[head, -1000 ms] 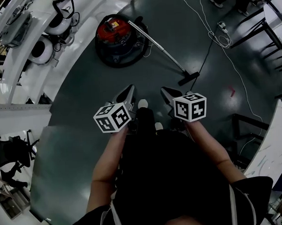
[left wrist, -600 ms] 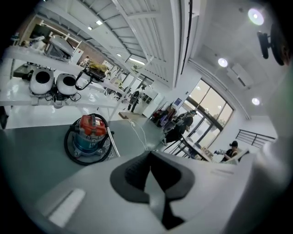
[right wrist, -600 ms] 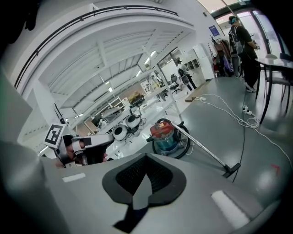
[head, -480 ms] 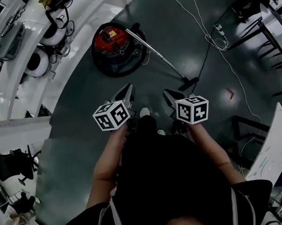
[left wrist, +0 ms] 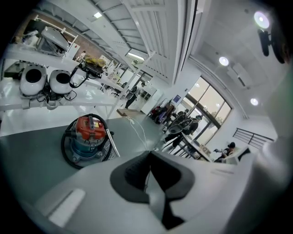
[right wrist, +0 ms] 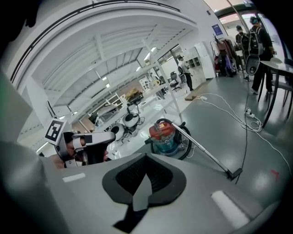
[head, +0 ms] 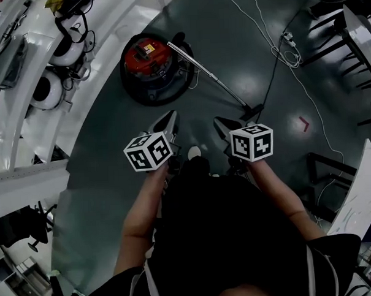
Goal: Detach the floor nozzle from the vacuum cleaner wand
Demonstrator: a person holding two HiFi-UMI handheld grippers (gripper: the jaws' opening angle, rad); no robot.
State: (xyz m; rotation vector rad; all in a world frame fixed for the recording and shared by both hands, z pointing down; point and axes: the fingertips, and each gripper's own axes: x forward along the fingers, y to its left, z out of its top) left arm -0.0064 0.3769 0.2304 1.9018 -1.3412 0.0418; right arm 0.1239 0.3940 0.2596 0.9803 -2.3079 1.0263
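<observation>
The red-topped vacuum canister (head: 149,57) stands on the dark floor ahead of me. Its metal wand (head: 212,77) slants down to the right and ends in the black floor nozzle (head: 252,112). My left gripper (head: 166,120) is shut and empty, held in the air short of the canister. My right gripper (head: 220,123) is also shut and empty, just short of the nozzle and apart from it. The right gripper view shows the canister (right wrist: 162,134), the wand (right wrist: 203,151) and the nozzle (right wrist: 234,173) ahead of its shut gripper (right wrist: 145,161). In the left gripper view the canister (left wrist: 86,136) lies beyond the shut gripper (left wrist: 148,158).
White dome-shaped machines (head: 48,89) sit on the white platform at the left. A white cable (head: 263,25) and a power strip (head: 288,36) lie on the floor beyond the nozzle. Dark table legs (head: 343,40) stand at the right, with a red floor mark (head: 304,124) nearby.
The view has shifted forward, so the canister and nozzle sit lower in the head view and nearer to me. Both grippers stay shut side by side.
</observation>
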